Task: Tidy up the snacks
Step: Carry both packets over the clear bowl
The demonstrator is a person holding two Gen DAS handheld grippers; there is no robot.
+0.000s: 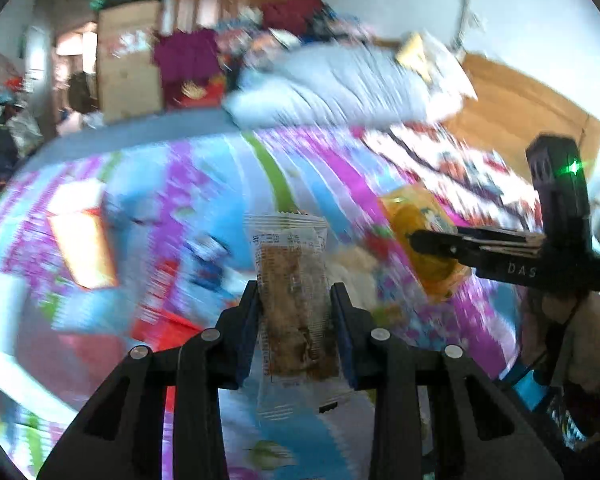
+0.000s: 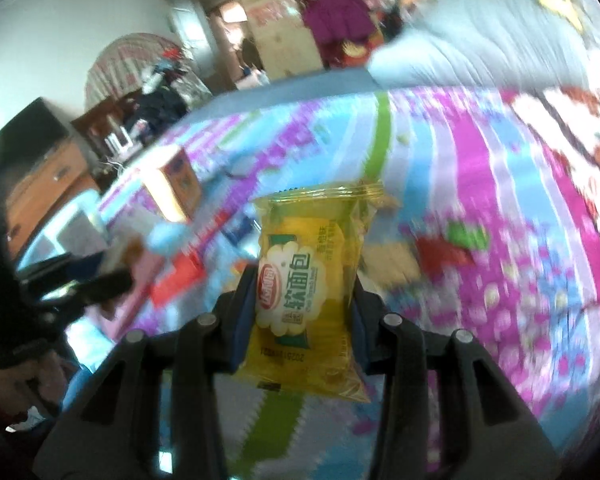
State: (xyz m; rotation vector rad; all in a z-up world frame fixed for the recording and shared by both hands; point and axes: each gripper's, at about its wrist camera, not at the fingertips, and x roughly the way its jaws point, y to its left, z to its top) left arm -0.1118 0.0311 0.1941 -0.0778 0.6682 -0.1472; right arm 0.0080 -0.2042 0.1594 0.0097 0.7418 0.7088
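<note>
We hold a clear-wrapped brown snack bar (image 1: 294, 300) in the left gripper (image 1: 296, 300), closed on it, and a yellow bread packet (image 2: 306, 292) in the right gripper (image 2: 302, 292), likewise closed, both above the bed (image 2: 480, 168). The smooth wrappers could slip out if we swing fast.

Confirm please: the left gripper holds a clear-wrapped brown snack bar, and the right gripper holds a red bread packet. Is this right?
Not quite. The right gripper holds a yellow bread packet, not red, as the right wrist view shows. The left gripper does hold the clear-wrapped brown snack bar.

Two claws, left (image 1: 296, 300) and right (image 2: 300, 292), two snack packets: clear (image 1: 290, 280), yellow (image 2: 306, 280).
</note>
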